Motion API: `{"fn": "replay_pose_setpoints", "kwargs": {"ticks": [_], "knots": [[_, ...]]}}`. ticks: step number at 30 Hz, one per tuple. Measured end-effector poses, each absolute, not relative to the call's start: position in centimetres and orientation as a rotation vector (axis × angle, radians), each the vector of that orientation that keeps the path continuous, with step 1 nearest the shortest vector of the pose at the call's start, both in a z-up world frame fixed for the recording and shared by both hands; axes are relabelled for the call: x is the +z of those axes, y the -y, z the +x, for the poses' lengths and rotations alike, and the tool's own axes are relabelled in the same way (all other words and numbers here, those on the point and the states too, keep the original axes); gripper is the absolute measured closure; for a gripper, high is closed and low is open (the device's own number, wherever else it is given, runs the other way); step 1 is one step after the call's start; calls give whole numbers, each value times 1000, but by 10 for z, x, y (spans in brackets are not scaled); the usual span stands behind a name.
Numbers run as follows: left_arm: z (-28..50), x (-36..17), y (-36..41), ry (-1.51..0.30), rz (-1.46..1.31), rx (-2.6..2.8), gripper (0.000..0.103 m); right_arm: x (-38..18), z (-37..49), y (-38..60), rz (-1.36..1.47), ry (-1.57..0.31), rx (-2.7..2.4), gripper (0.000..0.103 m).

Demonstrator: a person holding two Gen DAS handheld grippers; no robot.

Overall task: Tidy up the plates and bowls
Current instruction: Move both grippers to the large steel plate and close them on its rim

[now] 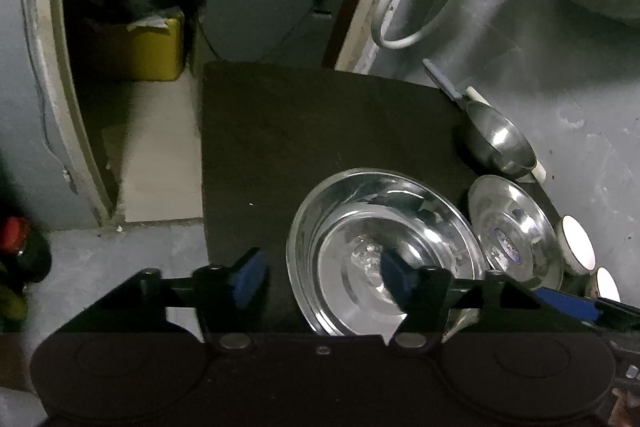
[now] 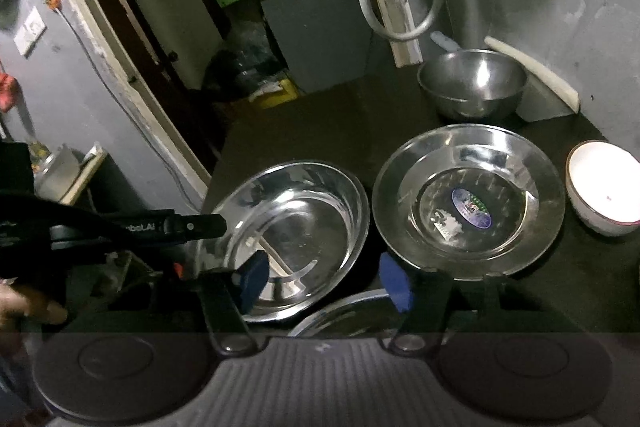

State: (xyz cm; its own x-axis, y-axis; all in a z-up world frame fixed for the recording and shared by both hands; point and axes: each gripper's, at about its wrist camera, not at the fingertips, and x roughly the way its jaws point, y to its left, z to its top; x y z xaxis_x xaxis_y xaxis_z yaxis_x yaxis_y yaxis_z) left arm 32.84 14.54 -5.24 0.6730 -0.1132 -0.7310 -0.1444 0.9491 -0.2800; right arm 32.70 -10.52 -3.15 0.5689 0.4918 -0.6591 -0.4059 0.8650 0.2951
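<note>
A large deep steel plate (image 1: pixel 384 247) lies on the black tabletop (image 1: pixel 320 131). My left gripper (image 1: pixel 322 279) is open and straddles its left rim, one finger outside and one over the inside. In the right wrist view the same deep plate (image 2: pixel 296 227) sits left of a flat steel plate with a sticker (image 2: pixel 468 199). My right gripper (image 2: pixel 324 281) is open, with the deep plate's near right rim between its fingers. A steel bowl (image 2: pixel 472 83) stands at the back and a white bowl (image 2: pixel 604 187) at the right. Another plate's rim (image 2: pixel 340 311) shows under the right gripper.
The table ends at the left over a floor and doorway with a yellow box (image 1: pixel 136 47). A white hose loop (image 1: pixel 400 27) hangs on the back wall. A white board (image 2: pixel 536 67) leans behind the steel bowl. A hand (image 2: pixel 32 307) shows at lower left.
</note>
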Motion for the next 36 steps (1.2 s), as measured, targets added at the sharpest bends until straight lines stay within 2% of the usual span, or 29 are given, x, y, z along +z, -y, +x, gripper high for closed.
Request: {"fn": "replay_pose_setpoints", "kwargs": {"ticks": [5,9,10,12,14,16,20,23,36], "knots": [[334,-63,-150,-856,-350,6,58,-41,344,96,89,-876,492,46],[332,-66,-153,-853,-363,3,68,-47,352,95,78,-924,487,59],[331,-66,-153,-848,-361,3,68,-48,354,95,73,-931,489,61],[330,-69,-154,-854,-359,9,77,-51,355,97,68,-933,490,65],[328,-73,-156,-856,-363,15,79,-55,356,98,73,-931,498,66],[326,-77,-157,-864,-367,23,87,-58,356,99,98,-930,510,71],[320,-81,-158,-838,-388,25,88,-61,355,98,104,-913,523,76],[318,-81,-154,-831,-380,33,91,-63,354,96,112,-909,541,83],[298,-66,-143,-756,-367,61,91,-49,343,99,71,-828,586,84]]}}
